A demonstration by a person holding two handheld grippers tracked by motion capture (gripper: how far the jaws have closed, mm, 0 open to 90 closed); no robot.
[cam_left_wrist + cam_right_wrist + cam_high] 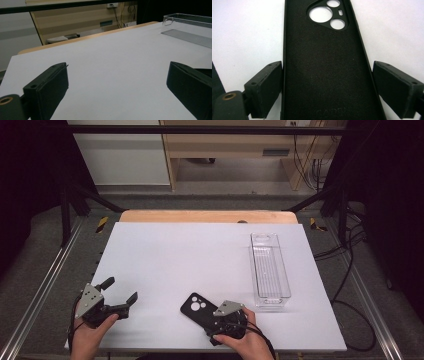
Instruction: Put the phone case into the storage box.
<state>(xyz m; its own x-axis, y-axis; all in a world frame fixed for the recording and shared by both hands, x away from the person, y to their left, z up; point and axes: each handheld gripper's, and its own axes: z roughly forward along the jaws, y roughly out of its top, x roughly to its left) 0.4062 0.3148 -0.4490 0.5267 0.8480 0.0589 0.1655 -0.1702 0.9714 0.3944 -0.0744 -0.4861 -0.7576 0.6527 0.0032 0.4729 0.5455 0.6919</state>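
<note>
White table sheet (pixel 175 260), clear plastic bin (pixel 270 270) at right, wooden cabinet (pixel 225 145) beyond

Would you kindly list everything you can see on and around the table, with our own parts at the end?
phone case: one, black, lying inside up at the near edge of the board, between the right claw's jaws
clear bin: one, transparent, empty, on the right side of the board
white board: one, covering the wooden table
left claw: one, black, open over bare board, near left
right claw: one, black, open, jaws either side of the case
hands: two, at the near edge
</note>
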